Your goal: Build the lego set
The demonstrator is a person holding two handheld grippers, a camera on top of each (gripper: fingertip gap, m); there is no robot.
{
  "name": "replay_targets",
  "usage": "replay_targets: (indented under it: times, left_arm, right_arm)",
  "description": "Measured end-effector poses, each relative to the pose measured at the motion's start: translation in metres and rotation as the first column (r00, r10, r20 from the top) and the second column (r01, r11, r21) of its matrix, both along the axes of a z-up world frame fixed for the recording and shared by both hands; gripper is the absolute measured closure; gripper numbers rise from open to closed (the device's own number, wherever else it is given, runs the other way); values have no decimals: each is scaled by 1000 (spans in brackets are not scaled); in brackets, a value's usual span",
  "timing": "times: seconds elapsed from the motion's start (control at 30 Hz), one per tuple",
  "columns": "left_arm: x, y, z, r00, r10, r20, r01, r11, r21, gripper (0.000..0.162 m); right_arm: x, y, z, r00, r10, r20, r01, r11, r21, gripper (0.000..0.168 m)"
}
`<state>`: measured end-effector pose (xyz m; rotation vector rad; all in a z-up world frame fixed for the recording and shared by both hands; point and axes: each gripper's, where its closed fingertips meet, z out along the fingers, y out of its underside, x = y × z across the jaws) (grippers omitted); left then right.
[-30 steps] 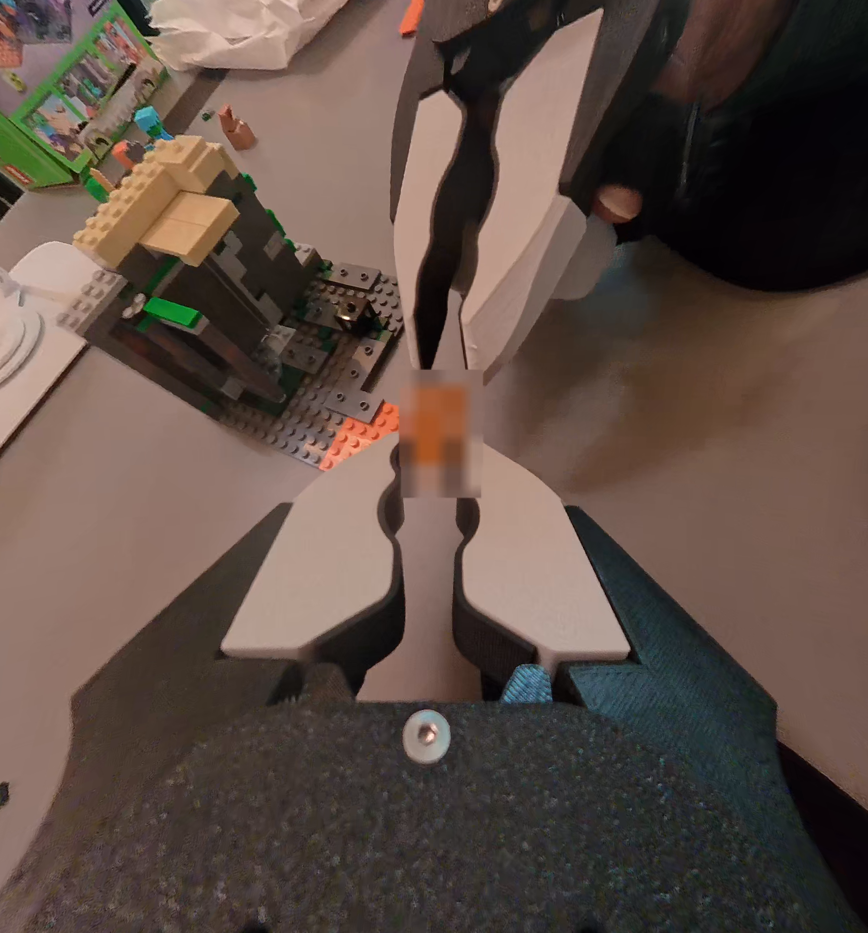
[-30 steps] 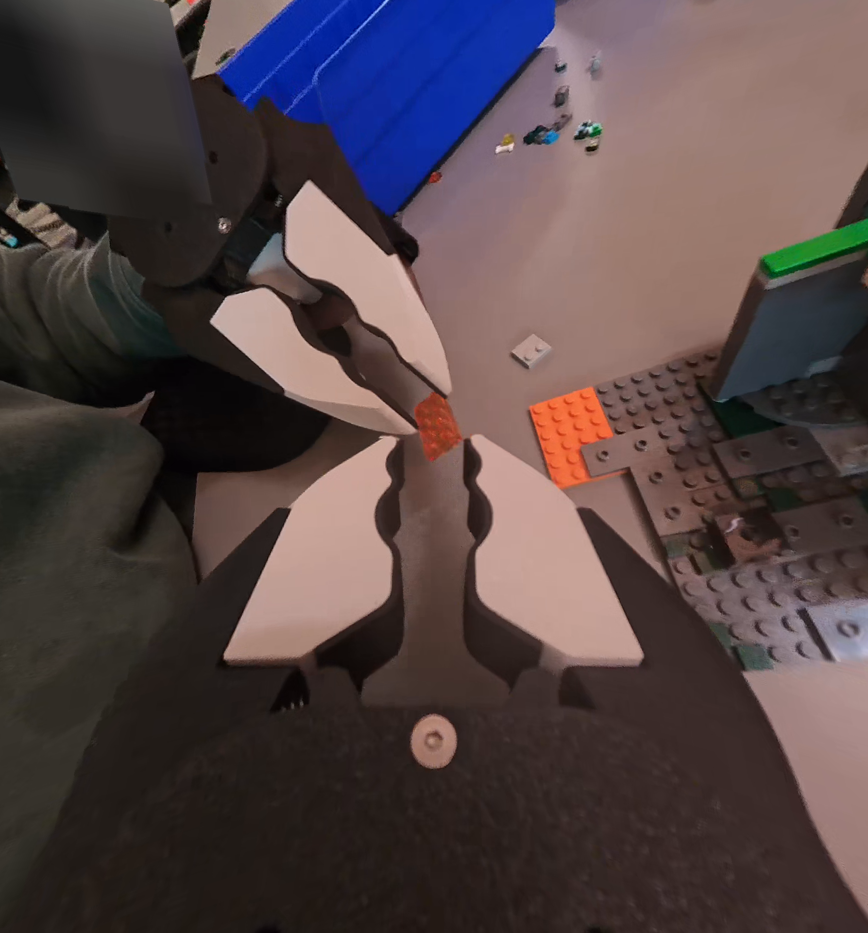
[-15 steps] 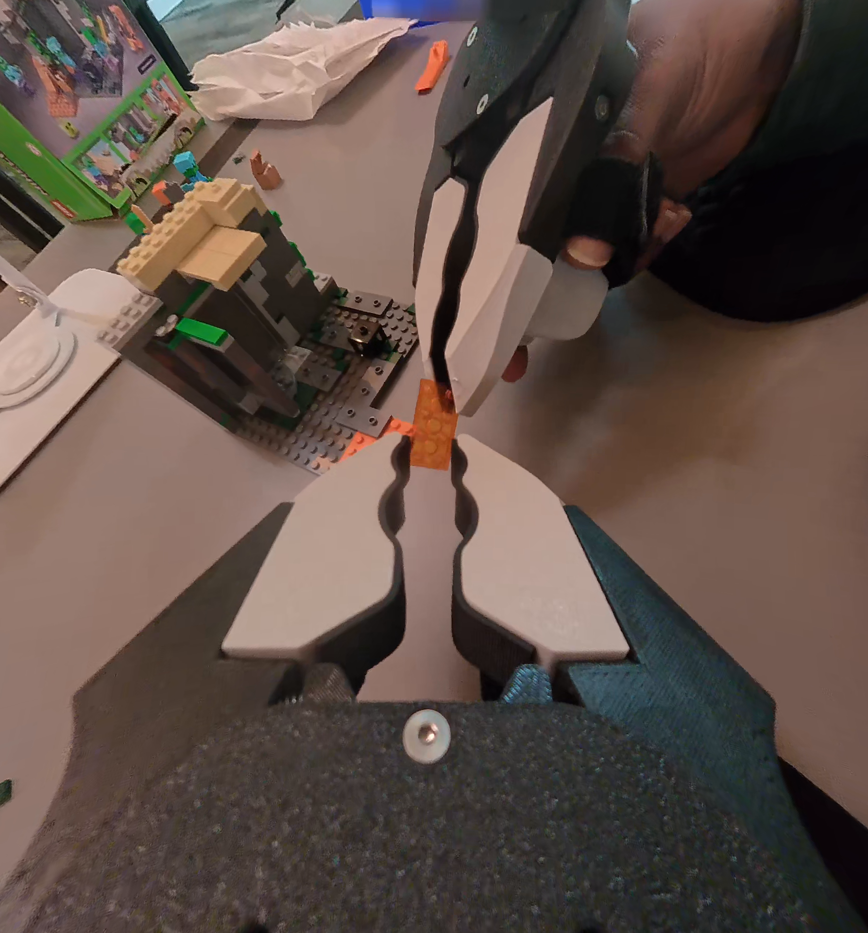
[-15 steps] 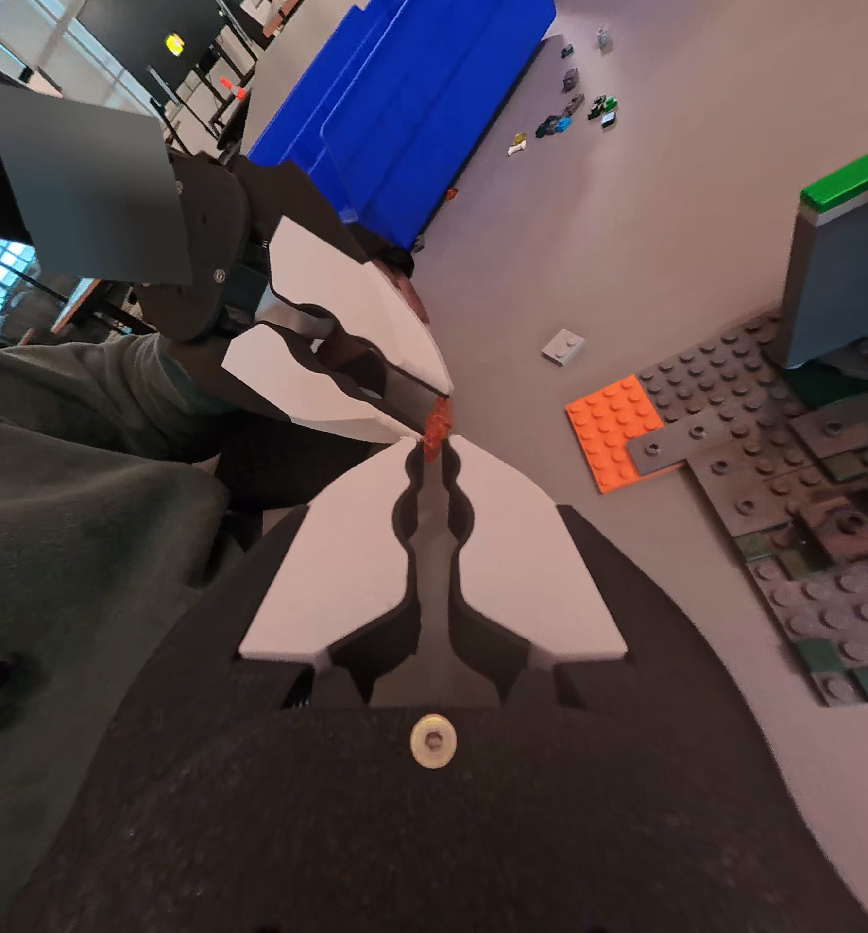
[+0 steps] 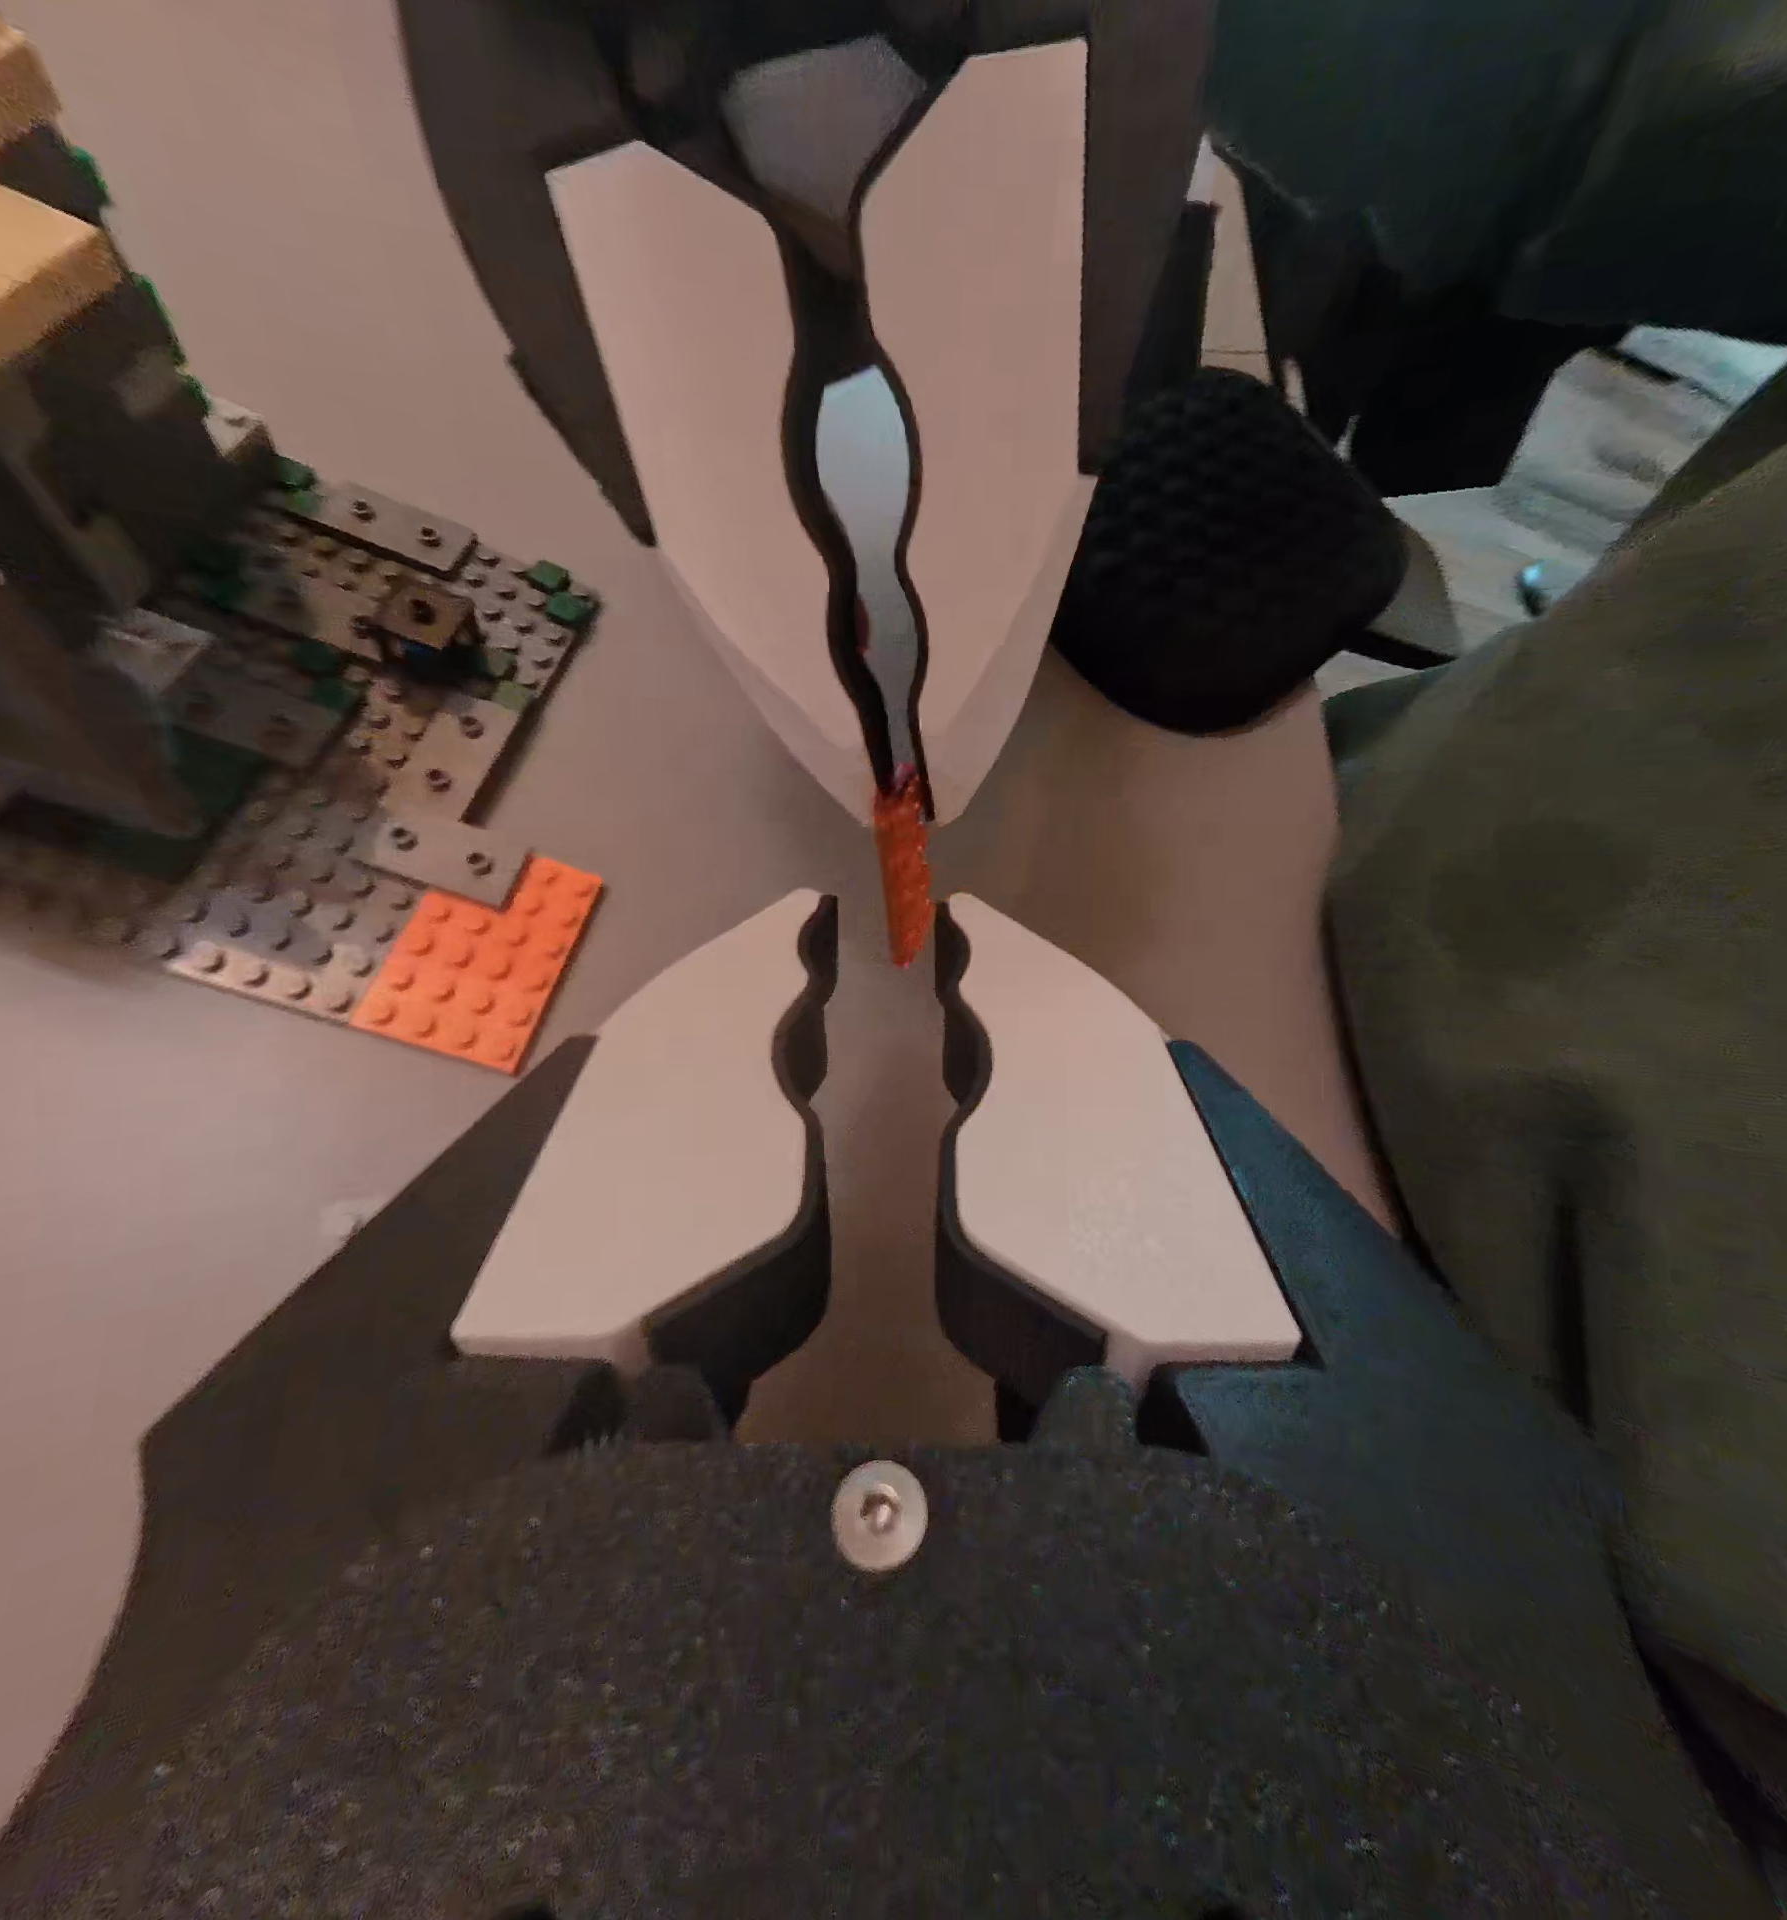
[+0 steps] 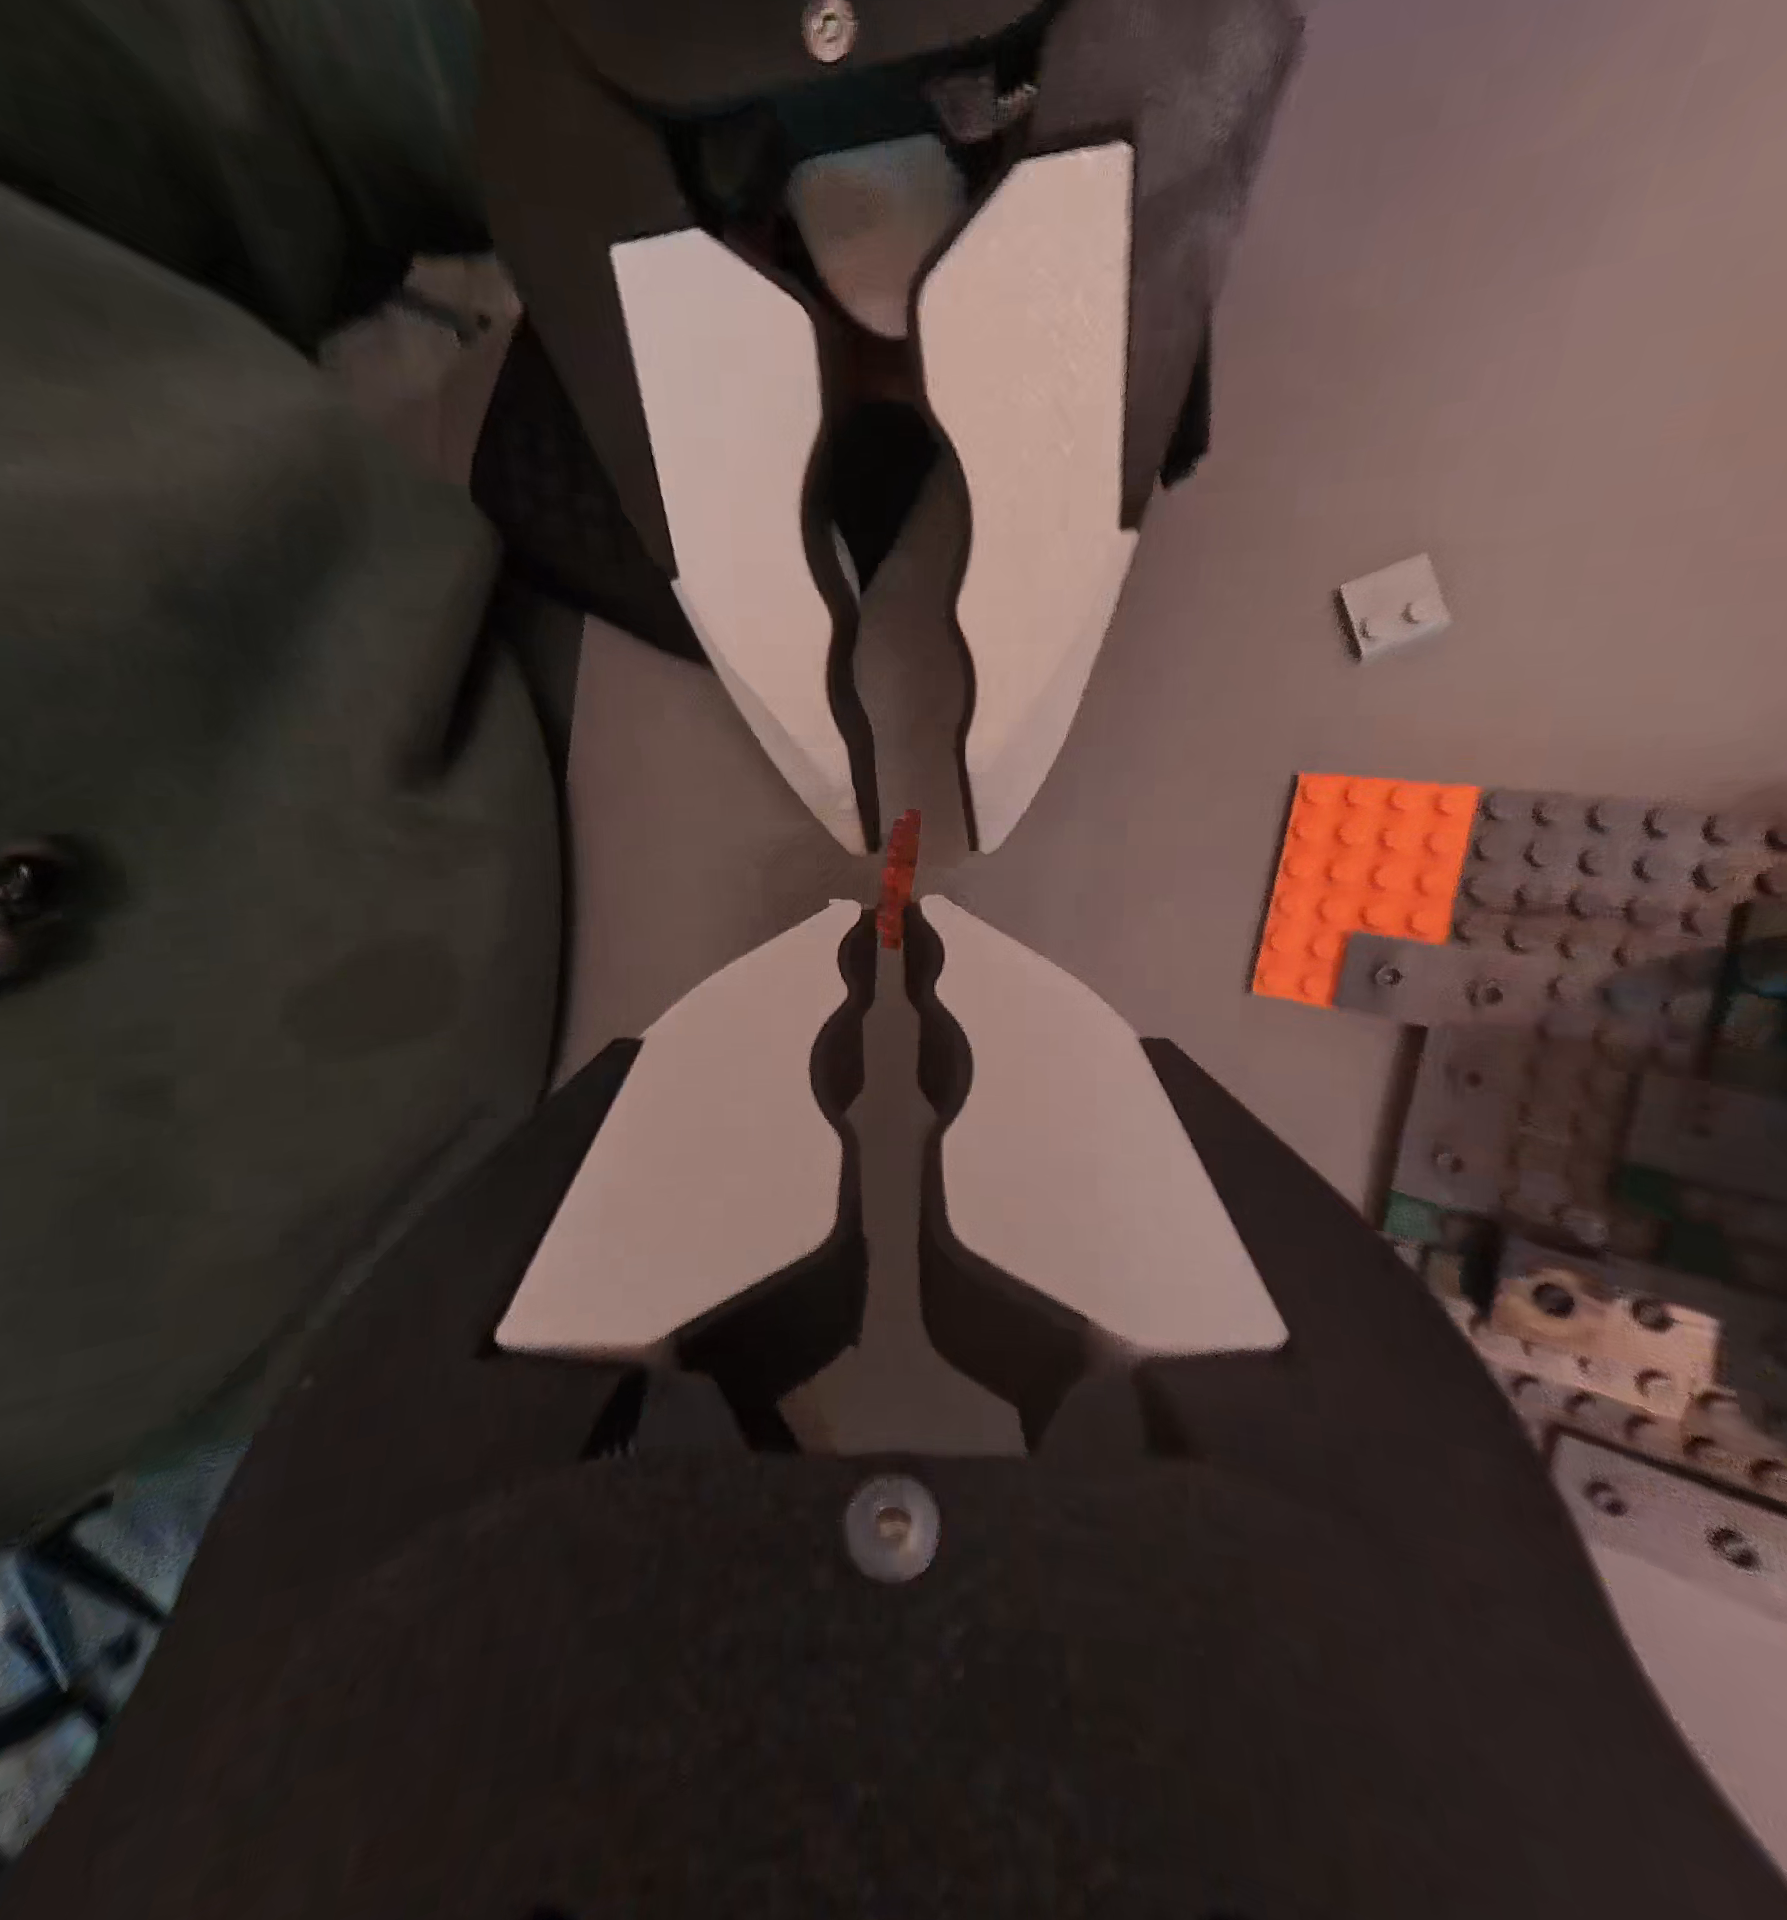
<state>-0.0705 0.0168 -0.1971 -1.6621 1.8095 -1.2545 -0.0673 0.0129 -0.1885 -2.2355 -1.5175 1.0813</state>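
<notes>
A small orange plate [image 5: 904, 883] hangs edge-on between the two grippers, which face each other tip to tip above the table. My right gripper [image 6: 891, 906] is shut on the plate [image 6: 899, 868]; in the left wrist view it comes in from the top [image 5: 899, 805]. My left gripper [image 5: 887, 909] is open, its fingertips on either side of the plate's lower end with a gap on both sides. In the right wrist view the left gripper [image 6: 915, 842] shows at the top with its jaws apart. The lego build [image 5: 245, 727] stands on the table to the left.
The build has a grey studded base with an orange corner plate [image 5: 473, 966] [image 6: 1367, 873] and a tall dark tower with a tan top [image 5: 27, 312]. A loose light grey piece [image 6: 1393, 618] lies on the table. The person's dark green garment [image 5: 1595, 1039] fills the side beside the grippers. My left and right fingertips are right by each other. My left tips are roughly 10 cm from the loose light grey piece [image 6: 1393, 618].
The left gripper held the orange plate before. The right gripper has closed on it and the left jaws have opened. Both grippers have swung to face each other head-on.
</notes>
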Motion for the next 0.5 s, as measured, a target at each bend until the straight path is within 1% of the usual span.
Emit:
replay_targets:
  times: [0.13,0.23,0.3,0.37,0.47,0.5]
  left_arm:
    - [5,-3,2,999,-52,-17,50,996,-74,149]
    - [6,-2,1,998,-59,-34,56,995,-88,152]
    - [6,-1,-1,997,-60,-45,55,994,-89,157]
    - [8,3,-4,998,-31,-54,26,995,-94,157]
    - [9,15,-5,998,24,-53,-32,988,-151,157]
    - [8,20,-3,998,43,-41,-49,982,-183,157]
  right_arm:
    - [1,-2,-3,992,102,77,-101,995,-14,164]
    - [3,-2,-9,986,123,111,-121,992,-23,164]
    - [4,1,-11,987,116,113,-114,993,-27,164]
    - [6,5,-14,989,97,112,-95,995,-25,164]
    - [7,20,-15,996,17,89,-19,1000,25,163]
    - [7,25,-13,997,-6,71,2,998,55,161]
